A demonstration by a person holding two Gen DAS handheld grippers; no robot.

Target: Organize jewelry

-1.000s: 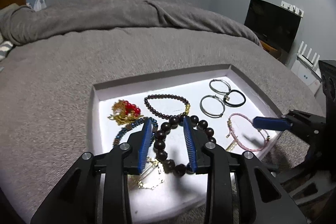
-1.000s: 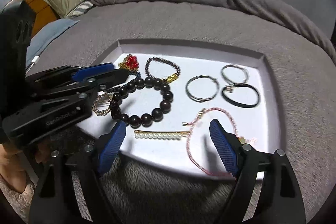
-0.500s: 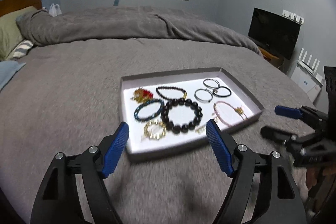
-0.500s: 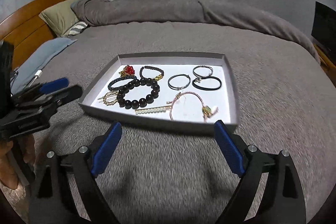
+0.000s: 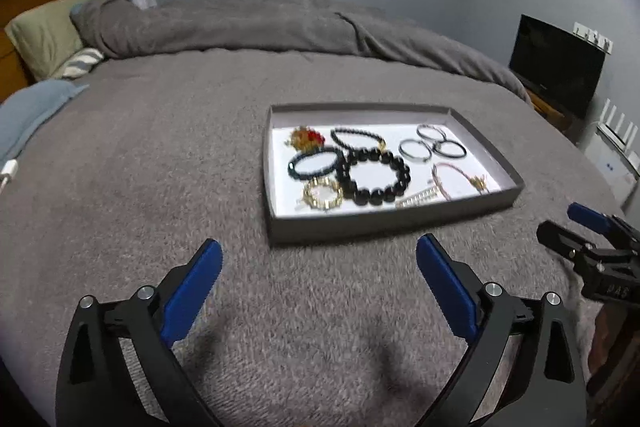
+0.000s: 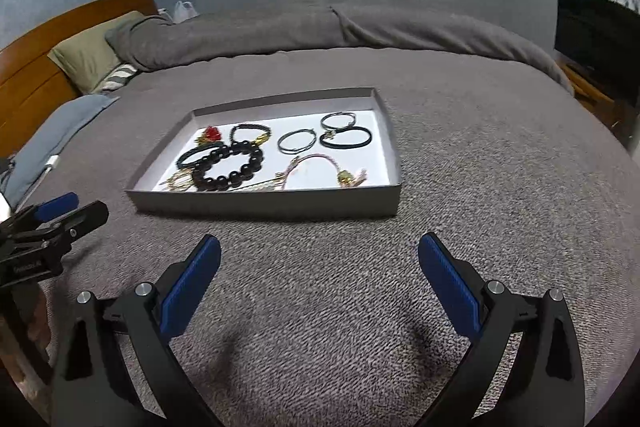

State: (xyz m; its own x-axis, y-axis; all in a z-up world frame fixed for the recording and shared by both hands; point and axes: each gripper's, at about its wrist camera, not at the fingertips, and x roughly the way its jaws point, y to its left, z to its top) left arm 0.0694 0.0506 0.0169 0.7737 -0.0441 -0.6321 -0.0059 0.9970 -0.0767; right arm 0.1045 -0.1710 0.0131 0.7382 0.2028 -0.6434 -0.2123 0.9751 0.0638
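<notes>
A shallow grey tray (image 5: 384, 223) (image 6: 264, 205) with a white floor lies on the bed and holds several pieces of jewelry. A large dark bead bracelet (image 5: 376, 173) (image 6: 228, 169) lies in its middle. A pink cord bracelet (image 5: 456, 179) (image 6: 316, 169), thin hoops (image 5: 416, 150) (image 6: 296, 141), a gold chain (image 5: 322, 193) and a red charm (image 5: 307, 138) (image 6: 211, 134) lie around it. My left gripper (image 5: 318, 267) is open and empty, well short of the tray. My right gripper (image 6: 320, 261) is open and empty, also short of the tray.
The grey blanket (image 5: 140, 167) covers the bed all around the tray. Pillows (image 6: 92, 55) and a wooden headboard (image 6: 36, 67) are at the far left. A dark TV (image 5: 556, 67) stands at the right. The other gripper shows at the side of each view.
Both grippers have pulled back from over the tray to well in front of it. The left jaws have opened wide. The jewelry has stayed in the tray.
</notes>
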